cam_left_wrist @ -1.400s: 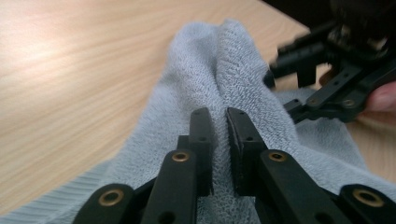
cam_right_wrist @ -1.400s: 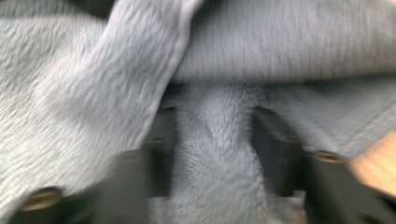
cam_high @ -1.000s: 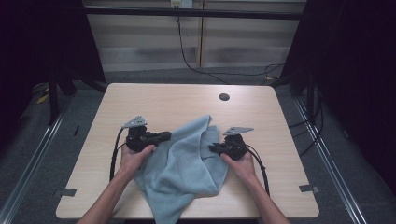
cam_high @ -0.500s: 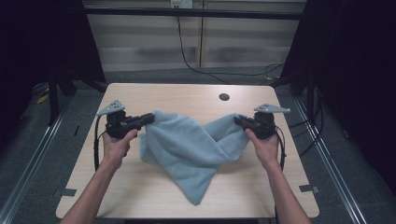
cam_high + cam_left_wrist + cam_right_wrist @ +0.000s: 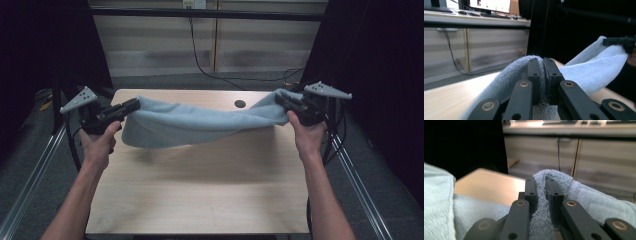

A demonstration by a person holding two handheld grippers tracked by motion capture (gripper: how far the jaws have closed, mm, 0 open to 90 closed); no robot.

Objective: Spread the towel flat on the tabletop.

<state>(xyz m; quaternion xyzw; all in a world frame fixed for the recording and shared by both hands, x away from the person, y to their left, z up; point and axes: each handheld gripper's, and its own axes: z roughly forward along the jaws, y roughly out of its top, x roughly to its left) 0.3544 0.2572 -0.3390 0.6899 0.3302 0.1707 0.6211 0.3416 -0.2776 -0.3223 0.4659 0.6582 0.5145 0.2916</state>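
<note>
Now the light-blue towel (image 5: 200, 125) hangs in the air above the surface (image 5: 200, 190), long axis left to right. Left tool (image 5: 131, 106) clamps its left end, right tool (image 5: 281, 100) its right end. Middle sags lowest, equally far from both hands.

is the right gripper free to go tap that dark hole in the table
Probably not yet: the right gripper is shut on the towel, stretched to the left gripper. The hole lies close and uncovered, but the towel would drag along.
</note>
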